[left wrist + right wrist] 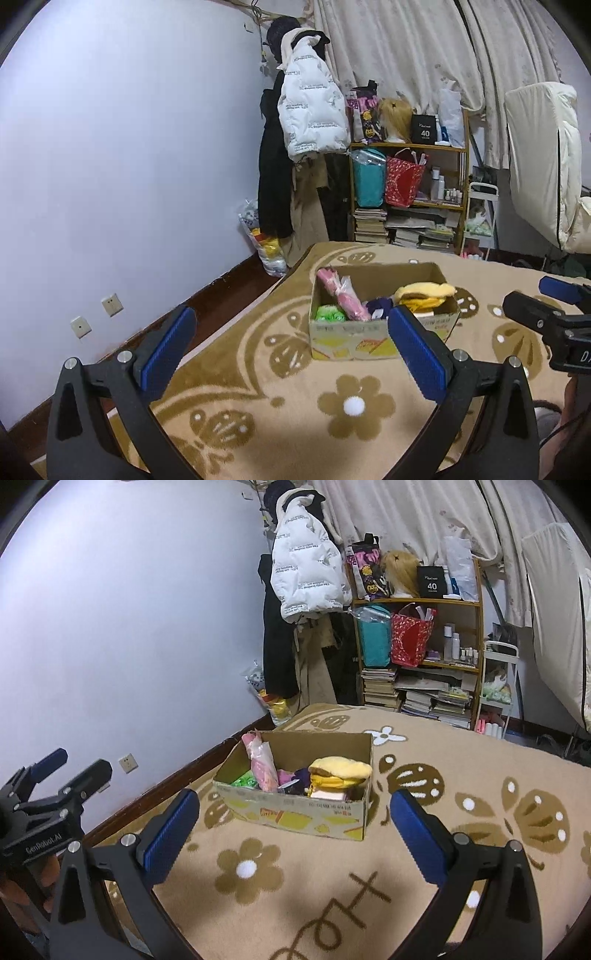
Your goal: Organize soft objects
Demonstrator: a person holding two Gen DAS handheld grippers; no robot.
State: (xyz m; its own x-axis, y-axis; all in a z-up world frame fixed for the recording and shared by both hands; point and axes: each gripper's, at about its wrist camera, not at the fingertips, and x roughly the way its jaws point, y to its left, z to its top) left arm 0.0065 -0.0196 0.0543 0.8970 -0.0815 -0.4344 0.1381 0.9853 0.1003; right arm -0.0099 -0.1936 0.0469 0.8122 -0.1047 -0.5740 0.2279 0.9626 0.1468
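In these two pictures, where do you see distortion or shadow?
Left wrist view: fisheye bends the wall, dark corners; right wrist view: curtain curves, the right tongs cast a soft shadow on the blanket before the cardboard box.

The left hand-held gripper [291, 347] hangs spread over the blanket [258, 406] — cardboard box [351, 339] of soft things beyond.

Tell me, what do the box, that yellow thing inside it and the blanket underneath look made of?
The box looks like matte corrugated cardboard: brown walls, creased printed front. The yellow thing seems a plush fabric toy, fuzzy and slumped. The blanket appears to be soft fleece, with a napped, patterned pile.
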